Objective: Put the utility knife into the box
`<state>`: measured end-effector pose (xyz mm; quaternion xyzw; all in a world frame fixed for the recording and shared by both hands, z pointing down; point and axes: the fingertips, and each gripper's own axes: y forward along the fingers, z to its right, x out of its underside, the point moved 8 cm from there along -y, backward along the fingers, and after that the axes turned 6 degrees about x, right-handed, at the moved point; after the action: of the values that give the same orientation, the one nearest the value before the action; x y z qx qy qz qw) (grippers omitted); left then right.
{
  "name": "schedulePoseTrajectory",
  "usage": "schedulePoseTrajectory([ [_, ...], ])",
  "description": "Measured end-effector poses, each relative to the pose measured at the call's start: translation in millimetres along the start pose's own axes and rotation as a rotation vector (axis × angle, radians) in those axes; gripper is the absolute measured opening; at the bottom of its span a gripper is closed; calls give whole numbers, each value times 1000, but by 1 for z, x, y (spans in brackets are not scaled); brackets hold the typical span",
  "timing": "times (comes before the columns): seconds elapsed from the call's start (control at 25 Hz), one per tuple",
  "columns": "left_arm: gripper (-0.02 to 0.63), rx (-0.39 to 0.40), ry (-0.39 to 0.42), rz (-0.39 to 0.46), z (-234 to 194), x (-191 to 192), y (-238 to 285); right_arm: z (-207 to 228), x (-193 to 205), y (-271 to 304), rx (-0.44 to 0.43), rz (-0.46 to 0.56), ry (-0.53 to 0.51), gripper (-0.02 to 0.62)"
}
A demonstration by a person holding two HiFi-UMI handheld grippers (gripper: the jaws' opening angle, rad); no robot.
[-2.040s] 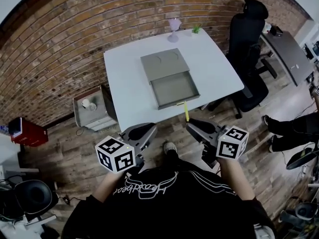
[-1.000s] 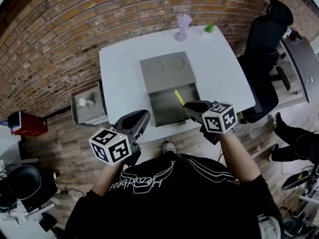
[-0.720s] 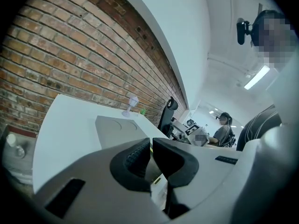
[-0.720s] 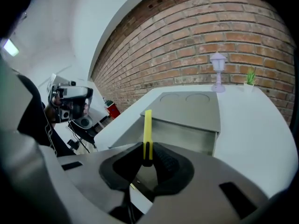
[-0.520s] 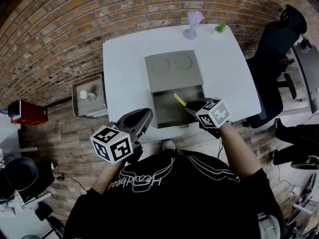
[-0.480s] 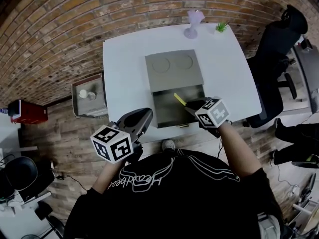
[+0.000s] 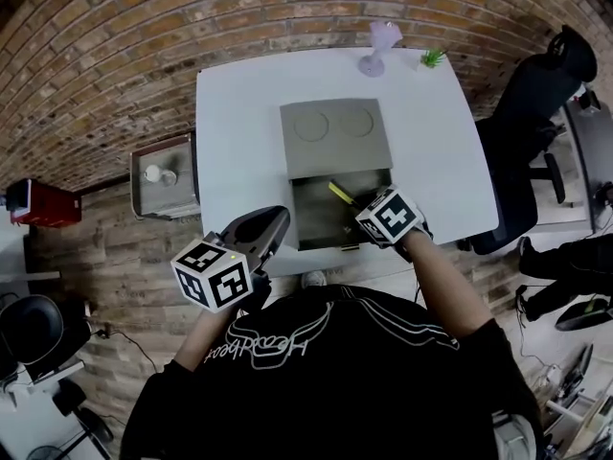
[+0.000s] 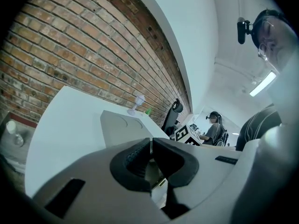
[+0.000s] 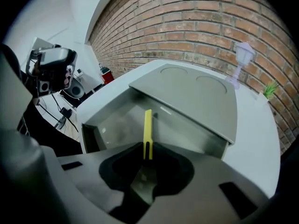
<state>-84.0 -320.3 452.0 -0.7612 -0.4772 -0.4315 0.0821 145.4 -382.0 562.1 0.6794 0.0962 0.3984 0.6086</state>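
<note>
The yellow utility knife [image 7: 340,195] sticks out forward from my right gripper [image 7: 362,211], which is shut on its near end. The knife [image 9: 147,130] hangs over the open drawer [image 9: 114,125] of the grey box [image 7: 335,137], pointing at the drawer's back wall. The box's flat top [image 9: 187,94] has two round dents. My left gripper [image 7: 271,226] hovers at the white table's [image 7: 239,113] front edge, left of the drawer. Its fingertips [image 8: 145,146] meet with nothing between them.
A small lilac lamp [image 7: 376,46] and a tiny green plant [image 7: 433,57] stand at the table's far edge. A black office chair [image 7: 536,113] is to the right, a grey cabinet [image 7: 163,175] and a red case [image 7: 38,204] to the left. A seated person [image 8: 215,130] is beyond the table.
My right gripper has carried the knife from the table's front edge forward and left, over the open drawer. The left gripper has barely moved.
</note>
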Motion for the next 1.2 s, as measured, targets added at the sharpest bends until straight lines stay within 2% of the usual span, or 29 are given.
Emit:
schedulePoseTrajectory([
  [0.24, 41, 6, -12, 18, -5, -2, 4, -3, -10, 4, 32, -66, -108, 69],
  [0.4, 41, 5, -7, 31, -4, -4, 3, -3, -9, 5, 17, -68, -125, 71],
  [0.56, 41, -1, -10, 32, -4, -1, -2, -5, -9, 6, 46, -73, -174, 74],
  [0.64, 41, 0, -11, 30, -5, -2, -4, -1, -2, 6, 86, -114, -186, 106],
  [0.72, 41, 11, -12, 31, -5, -2, -6, 0, 1, 5, 102, -124, -197, 192],
  [0.84, 41, 22, 1, 26, 0, -5, -12, -9, -2, -3, 51, -48, -162, 216],
  [1.0, 41, 28, 25, 10, 11, -12, -25, -20, -8, -30, 32, 82, -103, 245],
  [1.2, 41, 45, 51, -30, 25, -18, -41, -55, -22, -79, -90, 289, -112, 255],
])
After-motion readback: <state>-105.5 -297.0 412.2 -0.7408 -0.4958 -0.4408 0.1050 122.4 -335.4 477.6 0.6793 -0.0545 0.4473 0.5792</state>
